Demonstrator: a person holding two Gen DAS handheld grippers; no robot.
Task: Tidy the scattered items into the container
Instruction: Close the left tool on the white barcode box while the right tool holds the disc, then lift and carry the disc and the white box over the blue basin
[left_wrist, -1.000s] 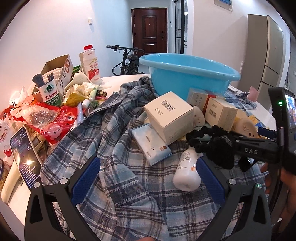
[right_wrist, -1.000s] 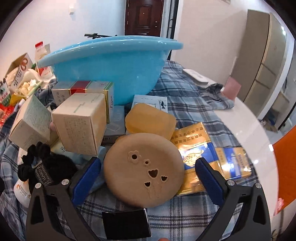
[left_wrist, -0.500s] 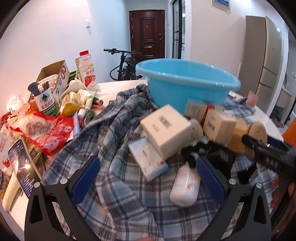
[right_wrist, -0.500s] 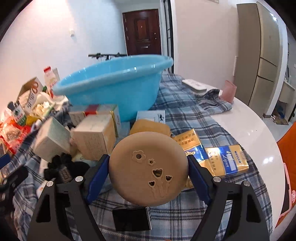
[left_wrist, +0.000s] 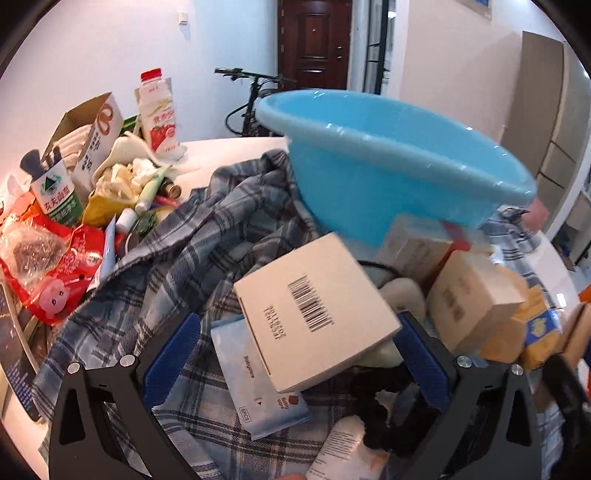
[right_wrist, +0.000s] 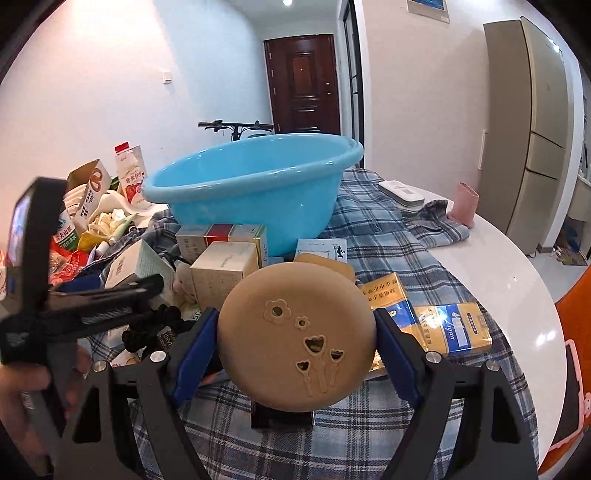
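My right tool (right_wrist: 295, 345) is clamped on the round tan disc (right_wrist: 297, 332), held in front of the blue basin (right_wrist: 255, 192). My left tool (left_wrist: 295, 362) stands apart around the barcoded white box (left_wrist: 314, 314), pads not pressing, before the basin (left_wrist: 388, 166).

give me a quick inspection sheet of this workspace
surface: white round table, plaid cloth over most of it
job's things: blue basin on the cloth; barcode box, round tan disc, yellow-blue packs outside it
clutter: milk bottle, red snack bag, pink cup
tools: left tool open around the barcode box; right tool jaws have just closed, shut on the round tan disc
cables: nothing seen
surroundings: dark door, bicycle, tall cabinet
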